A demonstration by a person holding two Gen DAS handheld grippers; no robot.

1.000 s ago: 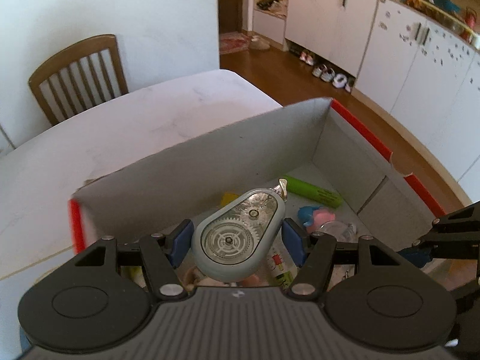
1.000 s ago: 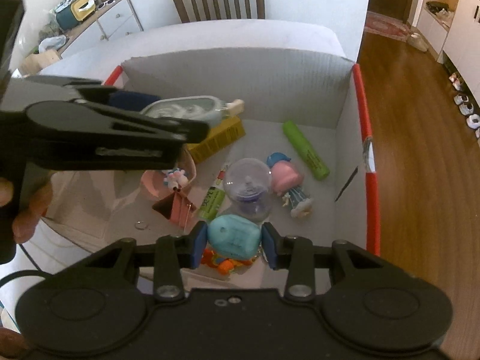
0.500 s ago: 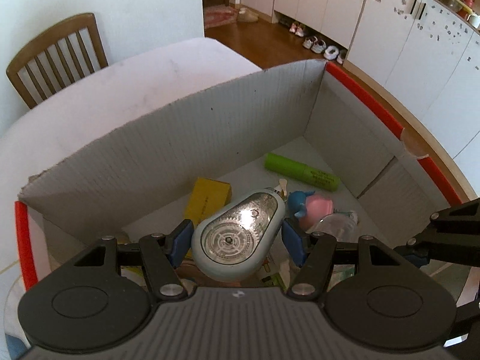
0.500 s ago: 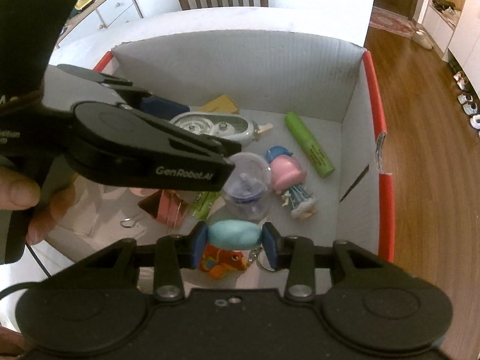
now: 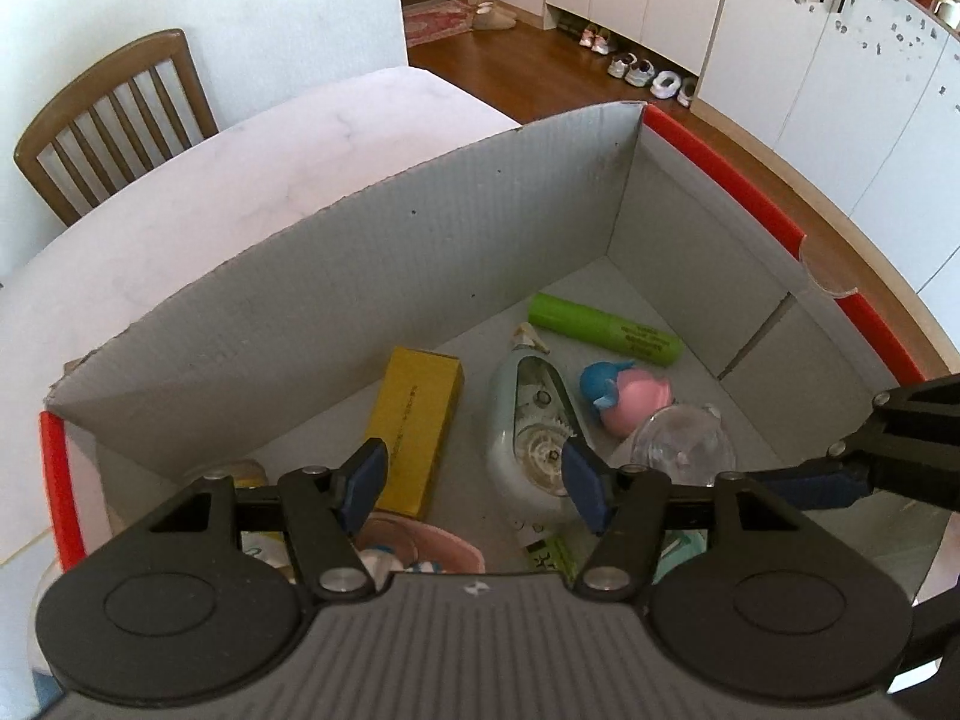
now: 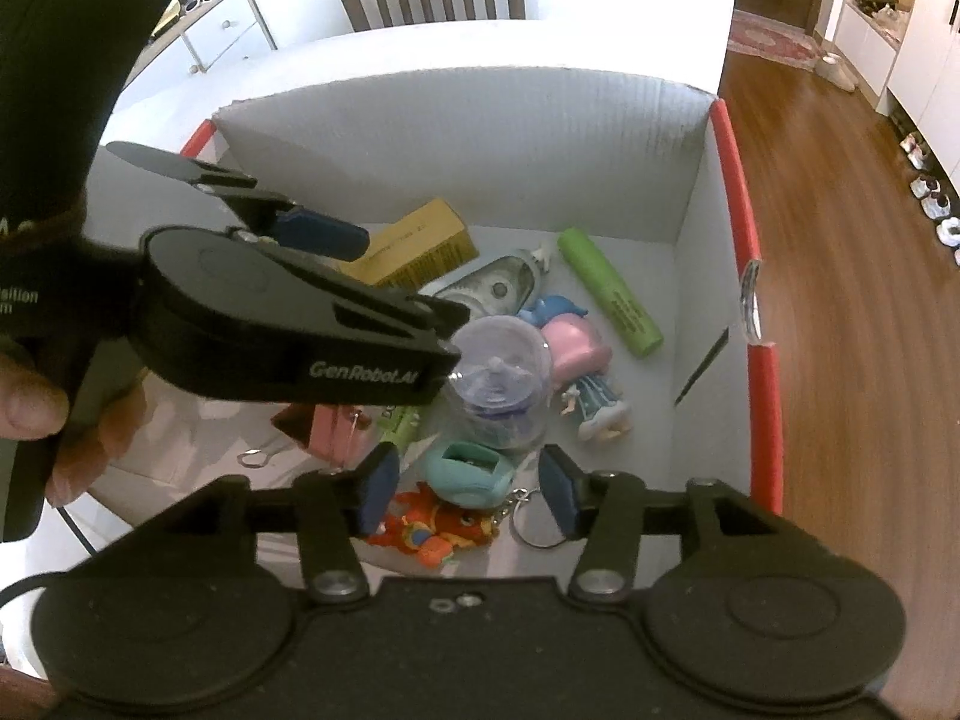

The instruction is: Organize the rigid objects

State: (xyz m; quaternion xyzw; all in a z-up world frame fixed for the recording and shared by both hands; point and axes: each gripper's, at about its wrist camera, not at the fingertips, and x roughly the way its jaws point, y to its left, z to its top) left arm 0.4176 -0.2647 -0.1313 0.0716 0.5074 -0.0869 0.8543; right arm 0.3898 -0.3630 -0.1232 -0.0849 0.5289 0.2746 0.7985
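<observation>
Dropped tape dispenser [image 5: 531,420], nozzle toward box's [image 5: 372,276] far wall; both claws [image 5: 474,483] [image 6: 468,495] agape, empty.

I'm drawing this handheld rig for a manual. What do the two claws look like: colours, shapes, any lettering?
Both are matte black plastic. The left claw and right claw each have two angular fingers tipped with dark blue pads, hinged by silver screws ahead of two round black housings. Seen from the right wrist camera, the left claw's side carries white "GenRobot.AI" lettering. A thin black cable trails below the hand holding it.
</observation>
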